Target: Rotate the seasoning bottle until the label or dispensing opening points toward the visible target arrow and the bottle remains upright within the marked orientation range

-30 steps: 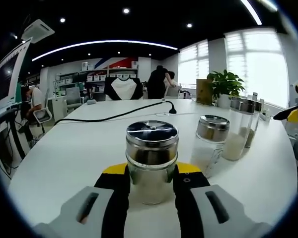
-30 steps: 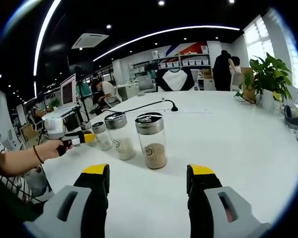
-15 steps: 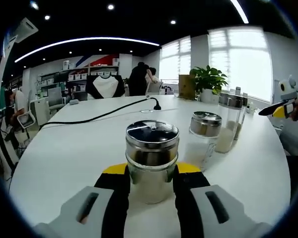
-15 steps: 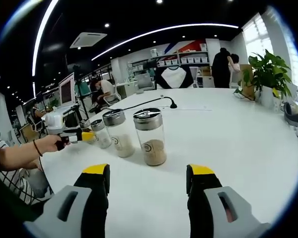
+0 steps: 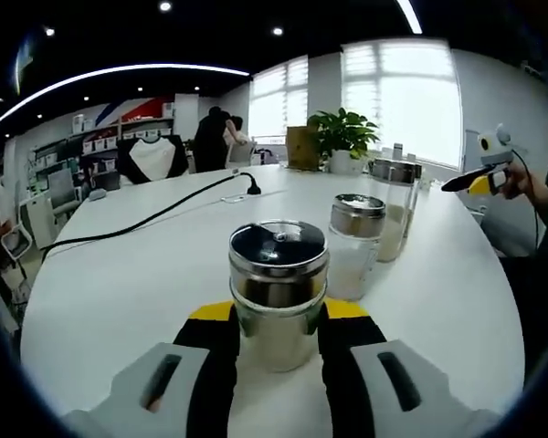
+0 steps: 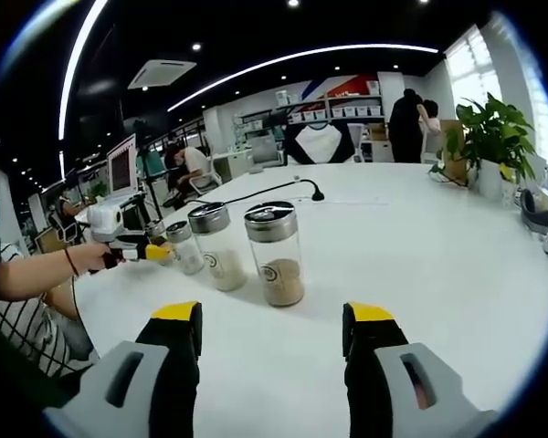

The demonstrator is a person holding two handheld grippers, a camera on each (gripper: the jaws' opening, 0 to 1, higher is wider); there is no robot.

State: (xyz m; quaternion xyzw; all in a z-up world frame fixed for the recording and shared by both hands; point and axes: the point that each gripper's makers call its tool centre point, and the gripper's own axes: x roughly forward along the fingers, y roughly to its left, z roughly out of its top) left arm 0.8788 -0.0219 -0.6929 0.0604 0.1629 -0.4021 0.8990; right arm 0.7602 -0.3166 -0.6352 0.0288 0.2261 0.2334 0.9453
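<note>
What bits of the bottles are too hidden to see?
- Left gripper view: the held seasoning bottle has its sides covered by the left gripper, and no label shows.
- Right gripper view: the fourth bottle is mostly hidden behind the small bottle and the left gripper.
- No target arrow is visible.

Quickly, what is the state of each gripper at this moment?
Left gripper: shut on the glass seasoning bottle with a shiny metal lid.
Right gripper: open, holding nothing, above the white table.
</note>
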